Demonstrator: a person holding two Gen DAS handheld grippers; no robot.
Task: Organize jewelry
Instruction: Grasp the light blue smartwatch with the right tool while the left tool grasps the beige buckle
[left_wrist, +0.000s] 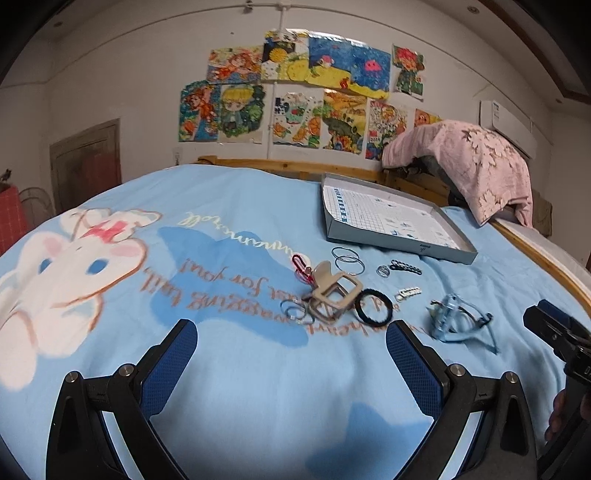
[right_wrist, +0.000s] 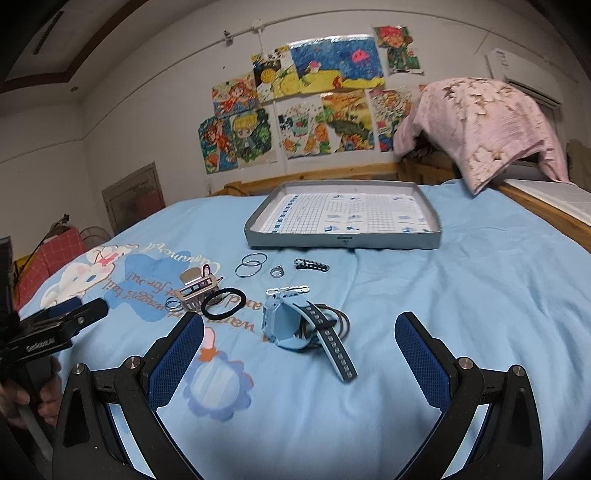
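Observation:
Jewelry lies loose on a blue bedspread in front of a shallow grey box (left_wrist: 437, 249) (right_wrist: 343, 242). A beige hair claw (left_wrist: 332, 291) (right_wrist: 197, 288), a black hair tie (left_wrist: 375, 306) (right_wrist: 223, 302), thin bangles (left_wrist: 347, 258) (right_wrist: 251, 266), a small ring (left_wrist: 383, 271) (right_wrist: 276, 272), a black chain bracelet (left_wrist: 406, 266) (right_wrist: 312, 265), a white clip (left_wrist: 408, 293) (right_wrist: 290, 289) and a light blue watch (left_wrist: 448, 317) (right_wrist: 291, 325) lie there. My left gripper (left_wrist: 291, 350) is open and empty, short of the claw. My right gripper (right_wrist: 299, 347) is open and empty, just before the watch.
A pink pillow (left_wrist: 476, 166) (right_wrist: 487, 125) rests on the wooden bed frame at the back right. Drawings cover the wall behind. The right gripper shows at the right edge of the left wrist view (left_wrist: 557, 332); the left one shows at the left edge of the right wrist view (right_wrist: 55, 328).

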